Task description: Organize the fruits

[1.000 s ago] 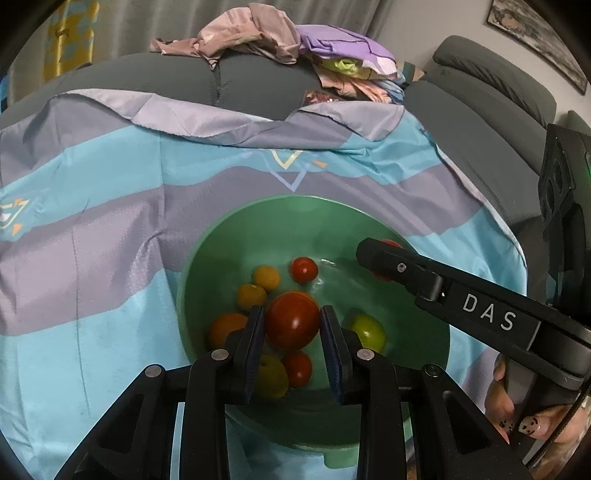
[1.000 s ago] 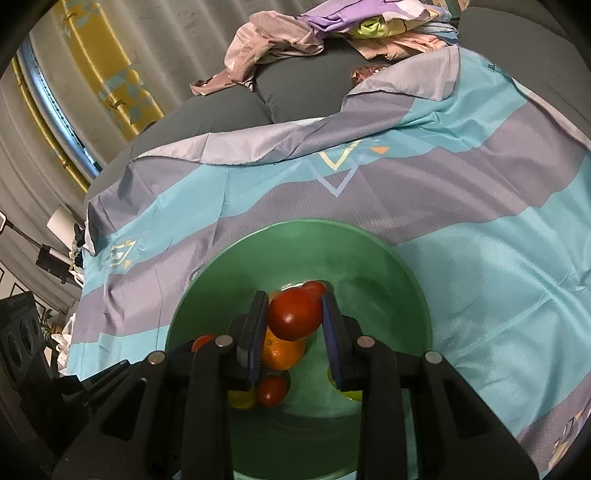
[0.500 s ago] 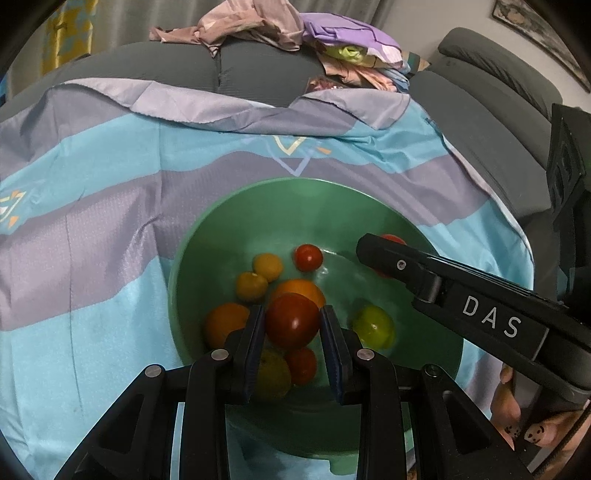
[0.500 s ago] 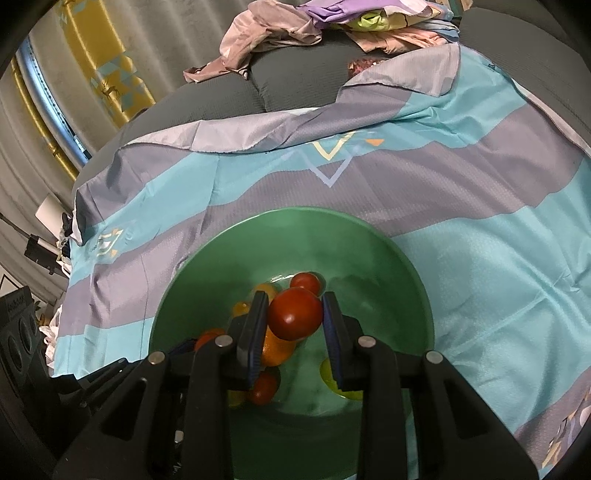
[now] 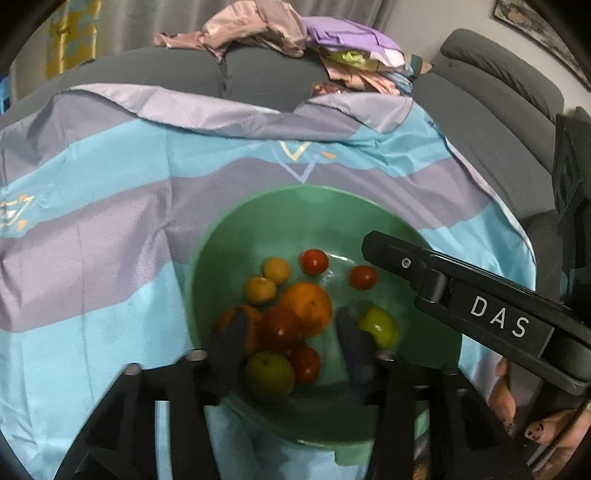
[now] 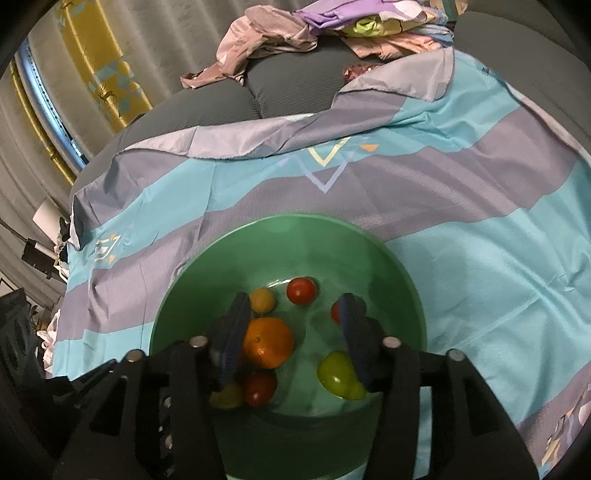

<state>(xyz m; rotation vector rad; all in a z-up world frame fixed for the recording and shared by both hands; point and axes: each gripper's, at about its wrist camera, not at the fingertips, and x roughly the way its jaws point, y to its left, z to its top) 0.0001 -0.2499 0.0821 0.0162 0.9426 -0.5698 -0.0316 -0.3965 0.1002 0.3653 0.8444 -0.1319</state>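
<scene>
A green bowl [image 5: 255,206] [image 6: 295,218] on the striped cloth holds several fruits. In the left wrist view my left gripper [image 5: 291,343] hangs over the bowl, its jaws opening. A dark red tomato [image 5: 279,328] lies free between them on the pile, against a big orange [image 5: 308,304]. My right gripper [image 6: 295,332] is over the same bowl with its jaws opening and nothing pressed between the pads. The orange [image 6: 267,342] sits below it. A red tomato [image 6: 335,312] peeks from behind its right finger. Its arm [image 5: 480,306] crosses the left wrist view.
A blue and purple striped cloth [image 5: 110,229] covers a grey sofa [image 5: 495,92]. Crumpled clothes [image 5: 288,33] lie on the sofa back. A hand with painted nails [image 5: 543,435] holds the right gripper. Curtains [image 6: 92,74] hang at the left.
Both grippers were shut on red tomatoes. Both have spread their fingers, and the tomatoes now lie in the bowl among the other fruits.
</scene>
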